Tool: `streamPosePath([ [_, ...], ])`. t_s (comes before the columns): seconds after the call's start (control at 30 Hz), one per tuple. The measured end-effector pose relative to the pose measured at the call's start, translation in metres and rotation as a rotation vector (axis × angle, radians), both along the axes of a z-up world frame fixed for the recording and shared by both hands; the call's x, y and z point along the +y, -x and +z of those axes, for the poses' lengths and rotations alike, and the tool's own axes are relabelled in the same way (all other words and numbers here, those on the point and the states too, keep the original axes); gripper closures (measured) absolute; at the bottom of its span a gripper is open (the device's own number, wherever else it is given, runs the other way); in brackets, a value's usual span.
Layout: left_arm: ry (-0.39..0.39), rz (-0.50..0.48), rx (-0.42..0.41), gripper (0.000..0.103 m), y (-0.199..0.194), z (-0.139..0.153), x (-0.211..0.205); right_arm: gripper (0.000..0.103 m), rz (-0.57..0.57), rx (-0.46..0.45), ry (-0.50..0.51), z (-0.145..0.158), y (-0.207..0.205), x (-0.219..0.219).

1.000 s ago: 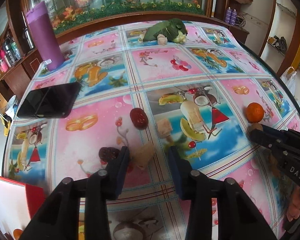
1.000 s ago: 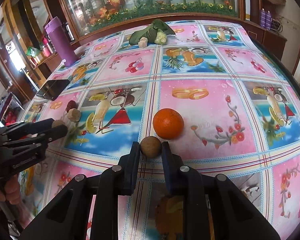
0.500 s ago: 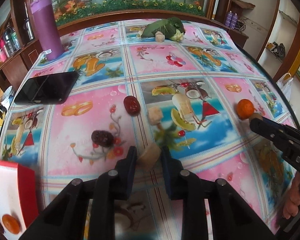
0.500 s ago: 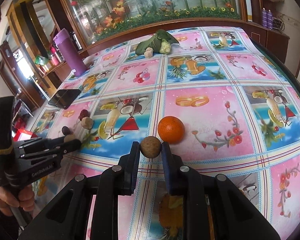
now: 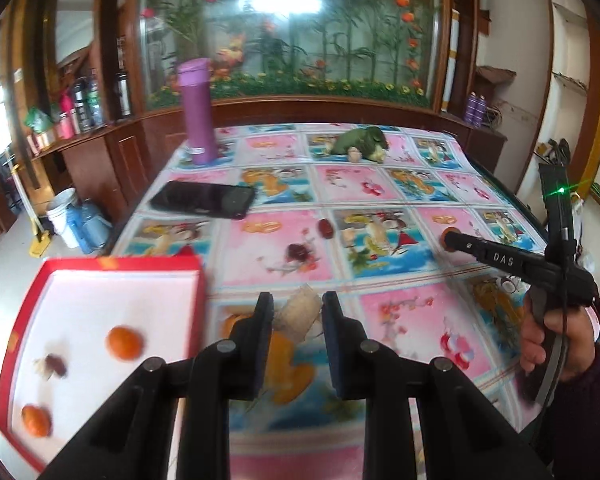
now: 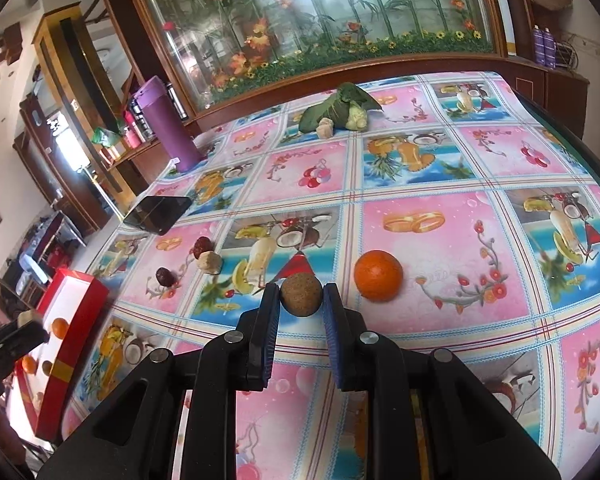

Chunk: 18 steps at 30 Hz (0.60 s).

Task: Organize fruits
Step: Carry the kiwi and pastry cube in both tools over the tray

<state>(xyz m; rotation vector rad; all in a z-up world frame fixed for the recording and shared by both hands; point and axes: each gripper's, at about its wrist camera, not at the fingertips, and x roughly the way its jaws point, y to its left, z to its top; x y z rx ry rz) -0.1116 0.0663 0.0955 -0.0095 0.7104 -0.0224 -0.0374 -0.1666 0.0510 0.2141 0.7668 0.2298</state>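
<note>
Above the table (image 6: 440,168), both tongs loaded.
Left tongs (image 5: 296,312) clamped on tan chunk (image 5: 298,312) beside red tray (image 5: 100,268); right tongs (image 6: 300,300) gripping brown ball (image 6: 301,294) near orange (image 6: 378,275).

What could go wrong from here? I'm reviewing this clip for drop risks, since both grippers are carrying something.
The left gripper pinches a pale tan chunk that sits tilted between the fingers, so it may twist loose before it reaches the red tray. The right gripper holds a round brown fruit only at the fingertips; it could roll out. The orange lies beside that gripper and could be nudged away.
</note>
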Motion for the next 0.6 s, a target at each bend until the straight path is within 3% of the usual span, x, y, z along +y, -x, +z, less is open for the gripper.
streamPosePath([
  [0.13, -0.016, 0.073, -0.003, 0.076, 0.027, -0.004, 0.031, 0.082, 0.028, -0.018, 0.006, 0.003, 0.010, 0.019],
  [0.27, -0.061, 0.167, -0.010, 0.076, 0.045, -0.003, 0.068, 0.082, 0.113, -0.057, -0.059, 0.011, 0.030, 0.056],
  [0.47, -0.057, 0.315, -0.017, 0.076, 0.067, -0.003, 0.131, 0.082, 0.346, -0.085, -0.093, 0.027, 0.054, 0.153],
  [0.6, -0.043, 0.360, -0.012, 0.076, 0.083, -0.011, 0.157, 0.082, 0.499, -0.092, -0.095, 0.038, 0.068, 0.213],
])
